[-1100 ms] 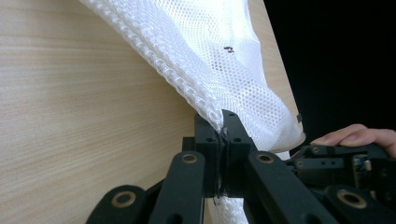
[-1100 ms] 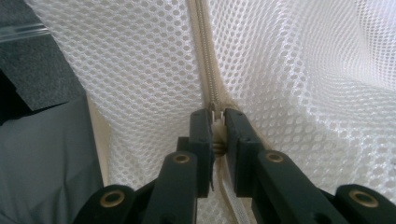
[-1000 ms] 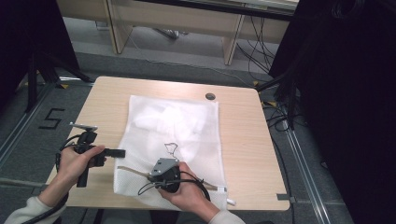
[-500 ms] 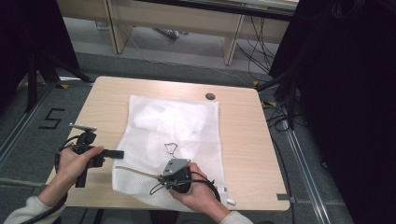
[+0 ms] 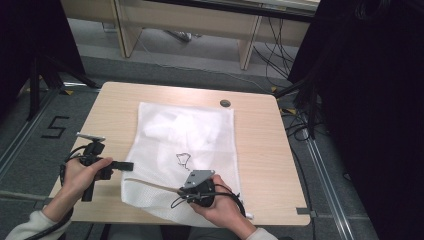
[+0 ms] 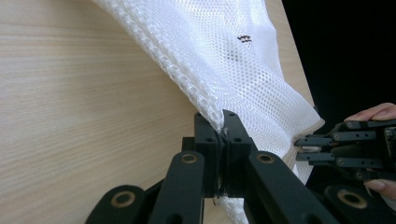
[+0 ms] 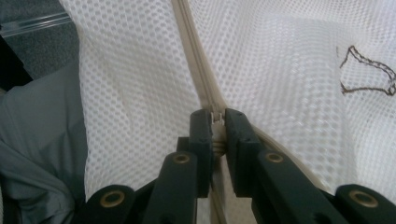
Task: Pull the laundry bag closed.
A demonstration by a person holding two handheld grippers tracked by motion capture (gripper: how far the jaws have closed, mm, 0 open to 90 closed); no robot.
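A white mesh bag [image 5: 190,135] lies flat on the wooden table [image 5: 260,150], and a thin dark loop of thread or chain [image 5: 183,159] rests on it. My left gripper [image 5: 129,165] is shut on the bag's near left edge [image 6: 205,100], its jaws [image 6: 223,128] pinching the mesh. Along the near edge runs a beige zipper [image 5: 150,184]. My right gripper [image 5: 182,191] is shut on the zipper's pull [image 7: 216,122], with the zipper tape [image 7: 196,70] stretching away from the jaws. The left gripper view also catches the right gripper [image 6: 301,149] at the bag's corner.
A small dark round cap [image 5: 225,103] sits in the tabletop near the far edge. Dark curtains [image 5: 380,100] stand to the right, and cables [image 5: 295,125] trail on the floor there. A "5" [image 5: 55,127] is marked on the floor to the left.
My right gripper has slid to the right along the bag's near edge with the zipper pull in it. The left gripper has kept still on the mesh.
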